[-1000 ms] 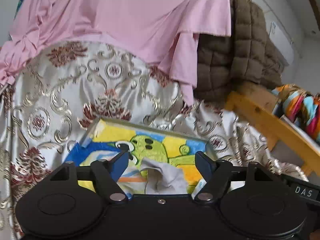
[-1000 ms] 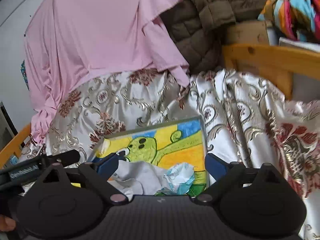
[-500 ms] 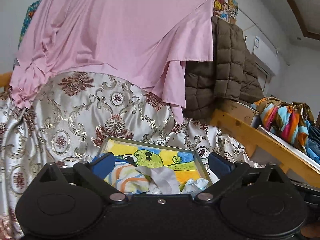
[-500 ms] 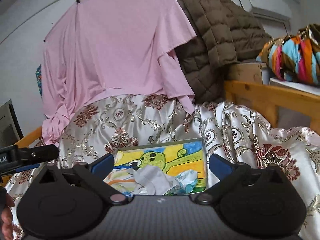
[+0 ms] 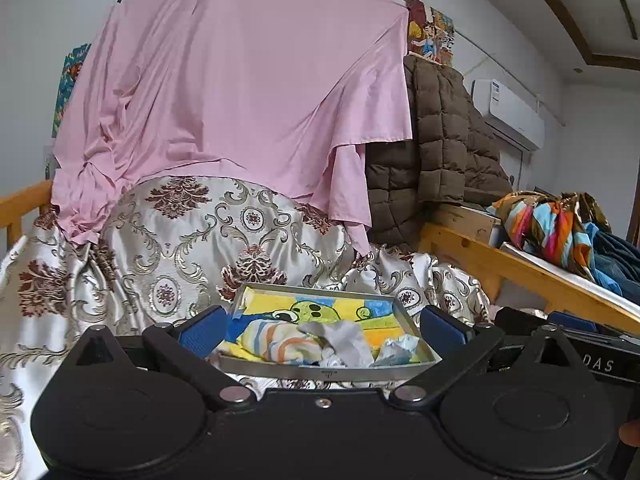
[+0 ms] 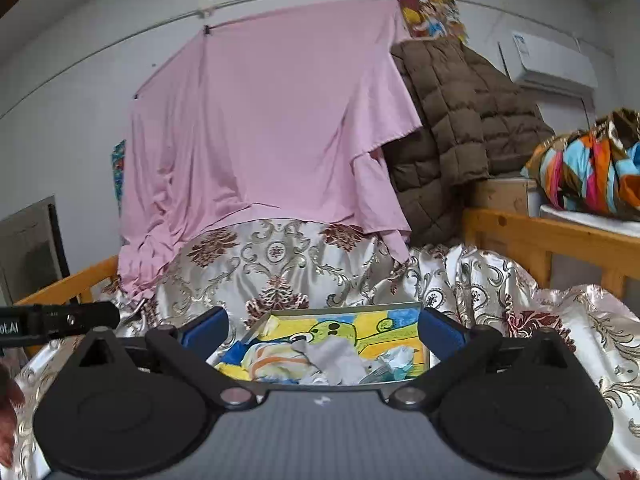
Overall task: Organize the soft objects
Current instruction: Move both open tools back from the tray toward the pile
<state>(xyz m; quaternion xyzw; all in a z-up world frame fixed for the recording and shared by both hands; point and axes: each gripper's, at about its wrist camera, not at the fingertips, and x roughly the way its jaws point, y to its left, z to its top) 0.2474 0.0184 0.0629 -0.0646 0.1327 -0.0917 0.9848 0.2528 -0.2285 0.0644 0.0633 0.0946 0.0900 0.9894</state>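
Note:
A shallow metal tray (image 5: 328,371) with a yellow, blue and green cartoon picture on its floor lies on the patterned satin cover. Inside it sit a striped cloth (image 5: 276,342), a grey cloth (image 5: 340,340) and a pale blue crumpled piece (image 5: 396,350). My left gripper (image 5: 322,326) is open, held back from the tray's near rim, with nothing between its blue pads. In the right wrist view the same tray (image 6: 424,354) holds the striped cloth (image 6: 272,360) and grey cloth (image 6: 340,358). My right gripper (image 6: 322,326) is open too, and empty.
A pink sheet (image 5: 240,100) hangs behind the satin cover (image 5: 160,248). A brown quilted coat (image 5: 440,152) hangs to the right. A wooden rail (image 5: 520,268) runs on the right, with a colourful cloth bundle (image 5: 552,224) behind it. The other gripper's body (image 6: 56,322) shows at left.
Both grippers have pulled back and up from the tray, so it looks smaller and lower. The left gripper's fingers have spread wider. The cloths lie in the tray as before.

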